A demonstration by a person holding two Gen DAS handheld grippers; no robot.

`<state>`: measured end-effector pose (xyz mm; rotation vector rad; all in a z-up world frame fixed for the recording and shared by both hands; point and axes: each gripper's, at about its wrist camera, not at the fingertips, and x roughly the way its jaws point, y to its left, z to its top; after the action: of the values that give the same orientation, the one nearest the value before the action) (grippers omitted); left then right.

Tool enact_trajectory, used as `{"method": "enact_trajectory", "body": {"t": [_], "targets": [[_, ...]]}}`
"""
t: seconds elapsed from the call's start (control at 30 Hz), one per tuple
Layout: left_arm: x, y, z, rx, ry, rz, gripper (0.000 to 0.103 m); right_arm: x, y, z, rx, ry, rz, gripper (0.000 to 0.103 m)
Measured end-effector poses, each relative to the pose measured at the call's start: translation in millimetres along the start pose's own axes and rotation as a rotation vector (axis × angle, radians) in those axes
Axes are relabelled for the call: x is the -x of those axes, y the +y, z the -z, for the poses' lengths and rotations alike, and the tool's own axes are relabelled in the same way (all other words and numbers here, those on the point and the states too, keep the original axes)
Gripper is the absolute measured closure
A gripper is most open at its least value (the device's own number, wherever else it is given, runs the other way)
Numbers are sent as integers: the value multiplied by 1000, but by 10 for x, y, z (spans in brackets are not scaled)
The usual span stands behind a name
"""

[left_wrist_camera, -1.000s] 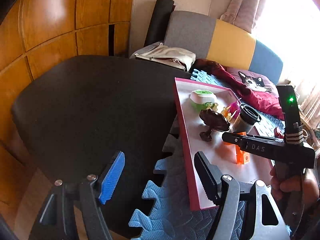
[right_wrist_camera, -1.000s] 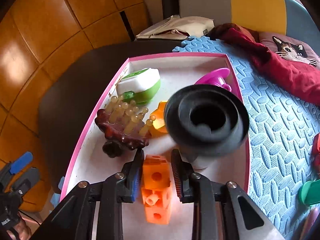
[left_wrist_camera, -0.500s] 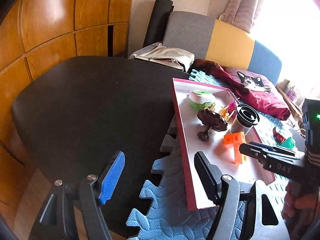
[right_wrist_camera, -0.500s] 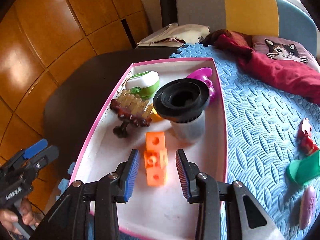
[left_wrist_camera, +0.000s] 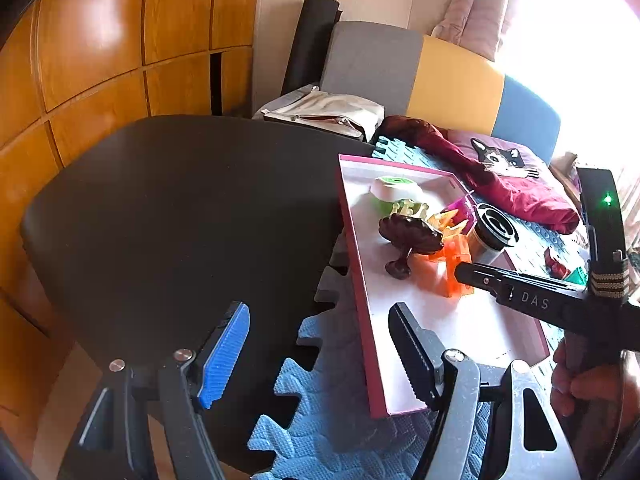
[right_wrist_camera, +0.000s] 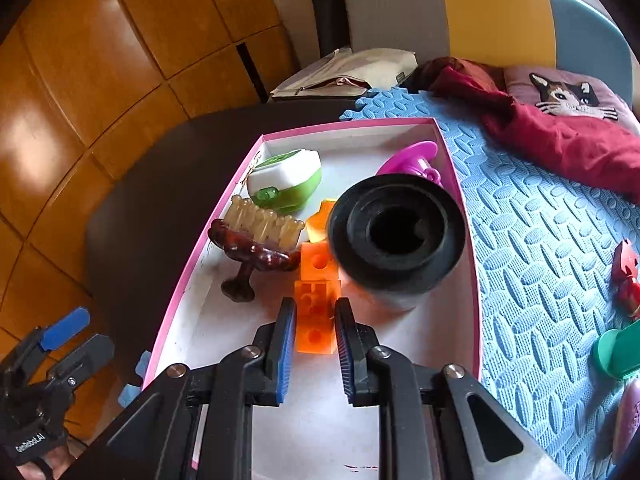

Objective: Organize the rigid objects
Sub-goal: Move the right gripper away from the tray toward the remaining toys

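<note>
Two tongs: right (right_wrist_camera: 315, 330) grips orange block (right_wrist_camera: 316, 322) over blue mat (right_wrist_camera: 532, 240); left (left_wrist_camera: 316, 354) gapes.

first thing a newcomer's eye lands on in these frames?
Probably the right gripper closed on the orange block near the front of the pink-rimmed tray, with the big black-lidded canister looming just behind it. Next, the dark brush and the green-and-white case crowd the tray's far left. The left gripper hangs open and empty over the dark table.
</note>
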<state>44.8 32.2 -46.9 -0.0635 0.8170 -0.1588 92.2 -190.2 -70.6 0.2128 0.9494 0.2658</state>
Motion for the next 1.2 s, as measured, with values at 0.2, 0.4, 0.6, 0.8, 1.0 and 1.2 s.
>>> {"method": "enact_trajectory", "body": {"t": [0.2, 0.4, 0.6, 0.8, 1.0, 1.2], "targets": [[36, -17, 2, -8, -10, -2, 30, 38, -29, 82, -19, 3, 18, 73], [93, -42, 3, -18, -23, -5, 30, 169, 4, 148, 1, -27, 54, 67], [151, -99, 4, -40, -38, -8, 30, 323, 23, 224, 23, -61, 84, 66], [165, -192, 7, -68, -41, -4, 30, 462, 22, 291, 42, -88, 106, 65], [198, -301, 32, -102, -44, 1, 30, 576, 18, 332, 56, -111, 124, 64], [225, -425, 42, -135, -47, 7, 30, 731, -22, 348, 71, -143, 149, 64]]}}
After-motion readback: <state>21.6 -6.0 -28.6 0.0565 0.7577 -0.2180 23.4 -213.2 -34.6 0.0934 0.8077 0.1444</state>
